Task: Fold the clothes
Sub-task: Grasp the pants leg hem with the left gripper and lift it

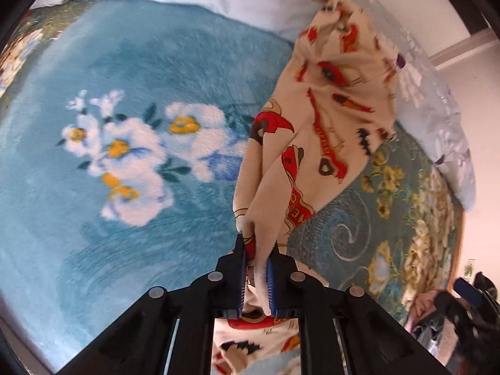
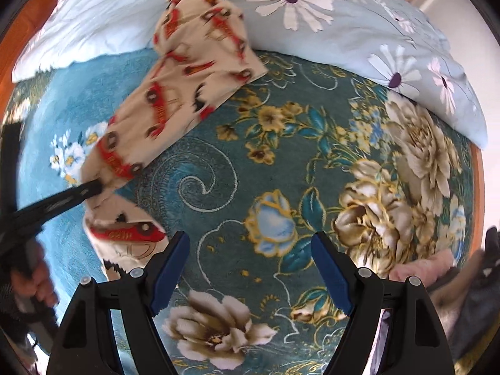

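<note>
A cream garment with red car prints (image 1: pixel 328 118) hangs stretched over the bed. My left gripper (image 1: pixel 257 250) is shut on a bunched edge of it, with cloth running up and away and more hanging below the fingers. In the right wrist view the same garment (image 2: pixel 187 78) stretches from the pillow area down to the left gripper (image 2: pixel 93 187) at the left edge. My right gripper (image 2: pixel 250 243) is open and empty, above the blanket, to the right of the garment.
A teal floral blanket (image 2: pixel 281 162) covers the bed. A pale blue flowered duvet or pillow (image 2: pixel 375 31) lies along the far side. A pink cloth and dark clothes (image 2: pixel 437 265) lie at the right edge. The wooden bed frame (image 2: pixel 479 172) shows at right.
</note>
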A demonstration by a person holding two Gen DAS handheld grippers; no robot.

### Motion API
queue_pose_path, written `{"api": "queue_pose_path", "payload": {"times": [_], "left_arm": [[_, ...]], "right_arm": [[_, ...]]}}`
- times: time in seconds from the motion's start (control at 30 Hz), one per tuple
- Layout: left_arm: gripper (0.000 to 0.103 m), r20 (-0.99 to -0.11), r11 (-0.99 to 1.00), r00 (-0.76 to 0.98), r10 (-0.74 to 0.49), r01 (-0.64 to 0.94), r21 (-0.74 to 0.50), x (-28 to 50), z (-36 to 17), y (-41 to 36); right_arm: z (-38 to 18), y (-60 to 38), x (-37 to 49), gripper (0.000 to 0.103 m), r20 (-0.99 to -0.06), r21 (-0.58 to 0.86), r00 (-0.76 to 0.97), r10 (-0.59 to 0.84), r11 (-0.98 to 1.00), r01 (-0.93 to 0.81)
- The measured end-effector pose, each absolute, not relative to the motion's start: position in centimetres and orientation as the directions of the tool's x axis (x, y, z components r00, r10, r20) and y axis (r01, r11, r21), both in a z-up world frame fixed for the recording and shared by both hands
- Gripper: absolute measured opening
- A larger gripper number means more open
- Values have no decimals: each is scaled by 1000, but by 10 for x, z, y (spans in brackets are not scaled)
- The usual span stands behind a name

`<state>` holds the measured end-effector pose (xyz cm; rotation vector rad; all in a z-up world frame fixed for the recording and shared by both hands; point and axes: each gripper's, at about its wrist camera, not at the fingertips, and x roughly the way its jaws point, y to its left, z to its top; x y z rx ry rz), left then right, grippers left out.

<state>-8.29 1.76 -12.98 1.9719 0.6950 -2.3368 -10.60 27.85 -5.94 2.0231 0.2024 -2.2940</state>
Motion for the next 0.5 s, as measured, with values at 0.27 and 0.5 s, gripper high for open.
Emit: {"api": "queue_pose_path", "payload": {"times": [0.27, 0.5], "left_arm": [[11, -915, -888, -308, 259, 298, -351, 16, -31, -35], [11, -840, -887, -498, 216, 259, -382, 61, 81, -83]], "right_arm": [[-29, 271, -87, 81, -986, 50, -150, -70, -990, 131], [-24, 253, -58, 81, -944, 310, -90, -317, -947, 80]]}}
